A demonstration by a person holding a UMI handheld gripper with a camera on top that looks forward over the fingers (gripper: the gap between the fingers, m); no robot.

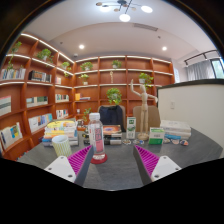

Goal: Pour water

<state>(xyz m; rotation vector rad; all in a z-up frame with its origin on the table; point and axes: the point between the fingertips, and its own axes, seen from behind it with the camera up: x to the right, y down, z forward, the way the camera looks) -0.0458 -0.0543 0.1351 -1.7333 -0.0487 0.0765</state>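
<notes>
Gripper view: bottle [96, 137] stands beyond open tool [108, 162].

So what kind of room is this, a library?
Probably a reading room or office lounge: wooden bookshelves with books and potted plants line the walls, and a grey table holds a bottle just ahead of the open hand-held gripper.

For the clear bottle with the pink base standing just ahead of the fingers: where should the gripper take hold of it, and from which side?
Probably around the mid-body of the bottle, coming straight in from the front with the fingers level. It stands upright on the grey table, and its straight, narrow sides look easier to pinch than the cap or the wider pink base. The gripper is open, with the bottle ahead of its left finger, so it should shift slightly left first.
</notes>
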